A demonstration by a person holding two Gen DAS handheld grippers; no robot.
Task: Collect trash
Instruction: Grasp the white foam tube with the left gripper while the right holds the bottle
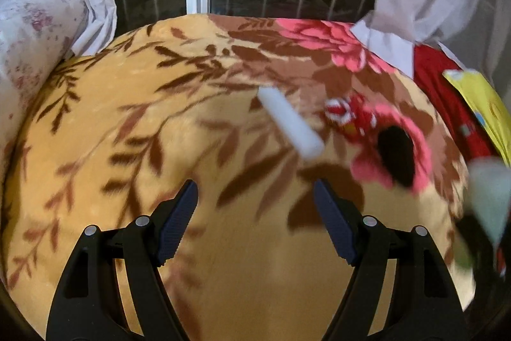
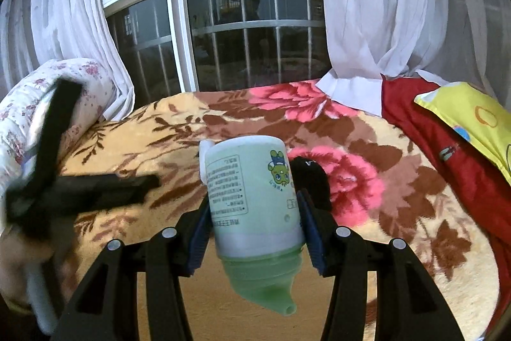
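My right gripper is shut on a pale green bottle with a cartoon label, held upside down with its green cap pointing toward the camera, above the floral blanket. My left gripper is open and empty above the blanket. A white tube-shaped piece lies ahead of it, blurred. To its right lie a red and white wrapper and a black object. The black object also shows behind the bottle. The left gripper shows blurred at the left of the right wrist view.
A flowered white quilt lies at the left. A red cloth and a yellow pillow lie at the right. A barred window with white curtains stands behind the bed.
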